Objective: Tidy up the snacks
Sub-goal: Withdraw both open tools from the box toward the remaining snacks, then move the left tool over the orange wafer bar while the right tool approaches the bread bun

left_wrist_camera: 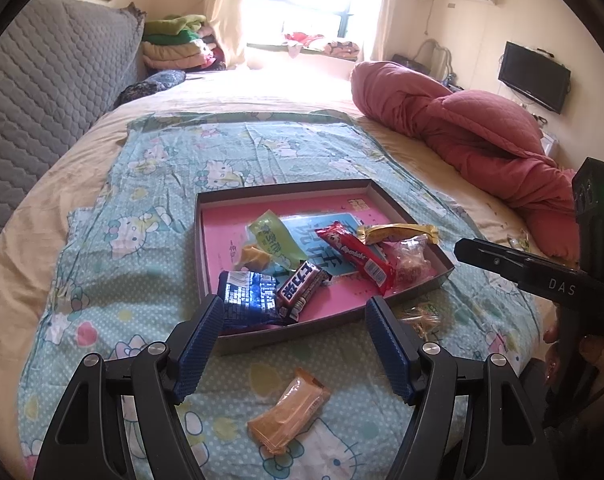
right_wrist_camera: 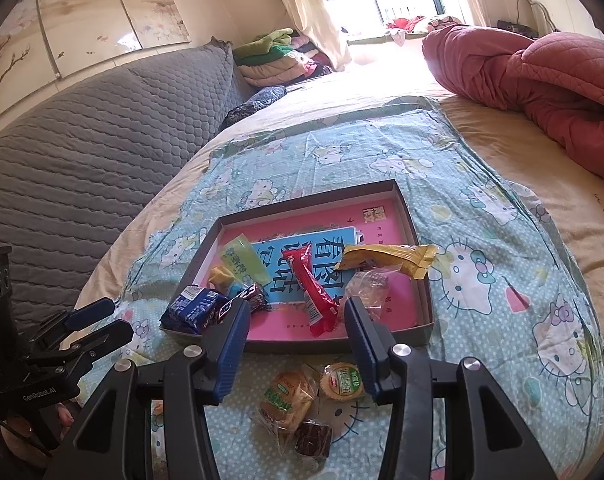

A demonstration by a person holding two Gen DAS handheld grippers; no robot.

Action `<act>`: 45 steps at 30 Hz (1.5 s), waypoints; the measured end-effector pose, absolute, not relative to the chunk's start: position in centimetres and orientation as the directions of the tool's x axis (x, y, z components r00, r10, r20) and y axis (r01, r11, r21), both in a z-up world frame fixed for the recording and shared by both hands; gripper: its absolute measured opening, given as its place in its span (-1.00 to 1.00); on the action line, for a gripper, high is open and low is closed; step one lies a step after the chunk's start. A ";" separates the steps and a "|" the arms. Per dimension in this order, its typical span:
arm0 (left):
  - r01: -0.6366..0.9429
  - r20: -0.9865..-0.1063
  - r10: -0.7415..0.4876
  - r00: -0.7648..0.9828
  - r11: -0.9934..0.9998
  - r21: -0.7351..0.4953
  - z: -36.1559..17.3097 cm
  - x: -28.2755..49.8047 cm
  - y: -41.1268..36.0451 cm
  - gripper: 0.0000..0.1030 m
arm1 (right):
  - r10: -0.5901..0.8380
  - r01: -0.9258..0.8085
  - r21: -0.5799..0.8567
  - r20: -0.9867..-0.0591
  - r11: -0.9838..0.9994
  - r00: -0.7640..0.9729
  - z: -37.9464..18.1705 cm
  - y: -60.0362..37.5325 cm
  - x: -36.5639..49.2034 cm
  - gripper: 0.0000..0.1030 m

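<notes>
A shallow box with a pink floor (left_wrist_camera: 342, 312) (right_wrist_camera: 402, 308) lies on the blue cartoon-cat cloth and holds several snacks: a blue pack (left_wrist_camera: 247, 296) (right_wrist_camera: 193, 308), a dark bar (left_wrist_camera: 302, 288), a red bar (left_wrist_camera: 358, 256) (right_wrist_camera: 310, 288), a yellow wrapper (left_wrist_camera: 398, 233) (right_wrist_camera: 386, 260), a green packet (left_wrist_camera: 271, 236) (right_wrist_camera: 243, 260) and a clear bag (left_wrist_camera: 410, 258). My left gripper (left_wrist_camera: 293, 316) is open and empty above the box's near edge, with an orange packet (left_wrist_camera: 287, 416) on the cloth under it. My right gripper (right_wrist_camera: 295, 316) is open and empty above a bread pack (right_wrist_camera: 287, 400), a round cup (right_wrist_camera: 342, 380) and a dark cake (right_wrist_camera: 314, 438).
A red quilt (left_wrist_camera: 482, 136) (right_wrist_camera: 542, 80) is bunched at the bed's right. A grey padded headboard (left_wrist_camera: 41, 100) (right_wrist_camera: 81, 140) runs along the left. Folded clothes (left_wrist_camera: 177, 44) are stacked at the far end. Small wrapped sweets (left_wrist_camera: 422, 318) lie by the box's right corner.
</notes>
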State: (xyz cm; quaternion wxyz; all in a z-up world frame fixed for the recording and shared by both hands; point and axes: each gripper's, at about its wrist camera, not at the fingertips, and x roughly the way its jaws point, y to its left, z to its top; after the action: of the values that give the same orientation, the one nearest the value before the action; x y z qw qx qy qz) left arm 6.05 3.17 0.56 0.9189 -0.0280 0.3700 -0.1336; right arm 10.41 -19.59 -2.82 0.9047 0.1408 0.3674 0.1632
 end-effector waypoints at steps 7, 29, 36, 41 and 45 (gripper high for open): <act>0.206 -0.698 -0.242 0.674 0.969 -0.137 0.3 5.1 3.2 0.47 | 0.411 -0.203 0.380 -0.619 0.902 0.669 -2.7 -19.5 9.7 0.03; 0.215 -0.824 -0.199 0.530 0.972 -0.096 -3.5 4.5 3.3 0.53 | 0.439 -0.241 0.367 -0.719 0.898 0.540 -5.7 -16.9 7.6 0.11; 0.222 -0.856 -0.217 0.470 0.967 -0.123 -5.2 5.0 3.4 0.53 | 0.436 -0.249 0.358 -0.743 0.900 0.508 -6.5 -16.2 7.8 0.11; 0.236 -0.875 -0.210 0.436 0.965 -0.114 -6.5 5.4 3.0 0.53 | 0.428 -0.235 0.358 -0.761 0.904 0.488 -7.2 -16.2 7.9 0.11; 0.248 -0.883 -0.203 0.423 0.963 -0.102 -7.1 5.7 2.8 0.53 | 0.426 -0.223 0.363 -0.770 0.905 0.475 -7.7 -16.2 8.2 0.11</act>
State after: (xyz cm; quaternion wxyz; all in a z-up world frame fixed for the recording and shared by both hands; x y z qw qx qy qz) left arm 5.74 2.78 -7.07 0.8432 0.0219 0.5203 -0.1337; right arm 8.16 -16.24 -7.74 0.8522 0.1068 0.4754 0.1905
